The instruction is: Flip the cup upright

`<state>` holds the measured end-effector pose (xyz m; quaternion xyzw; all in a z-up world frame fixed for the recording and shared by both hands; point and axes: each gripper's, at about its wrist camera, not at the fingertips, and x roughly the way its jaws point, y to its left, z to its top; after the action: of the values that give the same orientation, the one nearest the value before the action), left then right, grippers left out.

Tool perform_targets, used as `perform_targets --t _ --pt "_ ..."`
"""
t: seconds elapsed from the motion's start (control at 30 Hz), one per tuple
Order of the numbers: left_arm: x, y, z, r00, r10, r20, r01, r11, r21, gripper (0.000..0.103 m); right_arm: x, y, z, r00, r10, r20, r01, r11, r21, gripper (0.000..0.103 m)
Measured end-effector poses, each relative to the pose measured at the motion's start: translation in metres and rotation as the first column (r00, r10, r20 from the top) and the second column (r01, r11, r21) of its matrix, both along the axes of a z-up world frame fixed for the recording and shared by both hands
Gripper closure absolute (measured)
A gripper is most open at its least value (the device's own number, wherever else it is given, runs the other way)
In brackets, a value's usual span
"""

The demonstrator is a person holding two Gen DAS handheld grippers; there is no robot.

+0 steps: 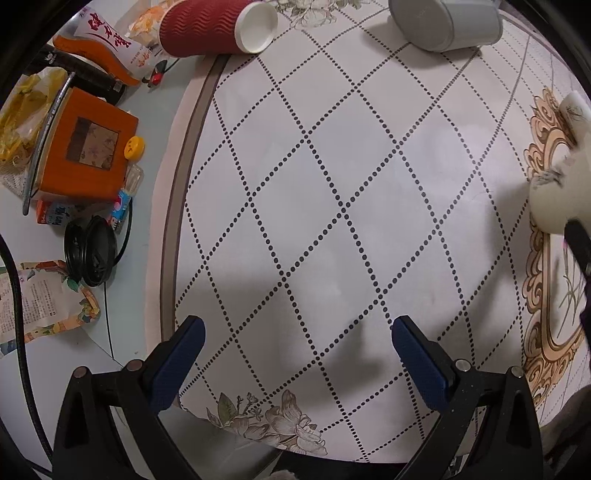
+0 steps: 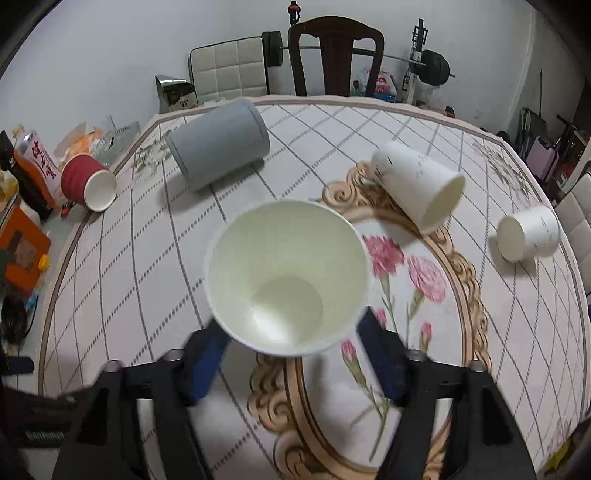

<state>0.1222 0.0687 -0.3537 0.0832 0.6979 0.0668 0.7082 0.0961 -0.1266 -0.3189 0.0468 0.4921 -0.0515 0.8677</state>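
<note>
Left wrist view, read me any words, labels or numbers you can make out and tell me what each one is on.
Large red Chinese brush characters on the orange and white packet: too stylised to read with confidence.
Fine print on the floral-edged packet: too small to read.
White lettering on the small red and blue carton: blurred, unreadable.
Marks on the yellow cap: unreadable.
No readable numbers.

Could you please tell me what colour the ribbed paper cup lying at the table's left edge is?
The ribbed paper cup is dark red outside and white inside, clearest in the left wrist view.
</note>
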Motion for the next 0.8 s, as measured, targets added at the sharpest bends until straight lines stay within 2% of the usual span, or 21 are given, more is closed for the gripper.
perform_targets --t 0.2,0.3,0.37,0.4,0.53,0.8 --pt "-0.010 -0.010 0.024 0.997 -0.039 0.064 0.041 0.999 -0.020 0.000 -0.031 -0.008 0.013 0.998 -0.067 -0.015 0.067 0.998 -0.022 0.022" --pt "-0.017 -0.016 0.046 0.992 -0.053 0.111 0.057 0.998 -0.033 0.000 -0.045 -0.015 0.032 0.992 -0.123 -0.012 0.122 0.991 -0.056 0.011" --pt "-0.026 -0.021 0.068 0.986 -0.052 0.155 0.061 0.997 -0.053 0.000 -0.054 -0.019 0.048 0.989 -0.146 -0.001 0.146 0.987 -0.071 0.003" --pt "-0.028 -0.020 0.075 0.984 -0.051 0.169 0.062 0.996 -0.061 0.000 -0.057 -0.020 0.057 0.987 -0.160 -0.002 0.159 0.983 -0.095 0.002" --pt "-0.044 -0.026 0.118 0.966 -0.062 0.249 0.086 0.992 -0.087 0.000 -0.074 -0.025 0.098 0.984 -0.175 0.030 0.178 0.975 -0.136 0.000" --pt "-0.093 -0.043 0.207 0.915 -0.075 0.396 0.124 0.987 -0.100 0.000 -0.120 -0.037 0.189 0.984 -0.153 0.089 0.165 0.975 -0.150 0.000"
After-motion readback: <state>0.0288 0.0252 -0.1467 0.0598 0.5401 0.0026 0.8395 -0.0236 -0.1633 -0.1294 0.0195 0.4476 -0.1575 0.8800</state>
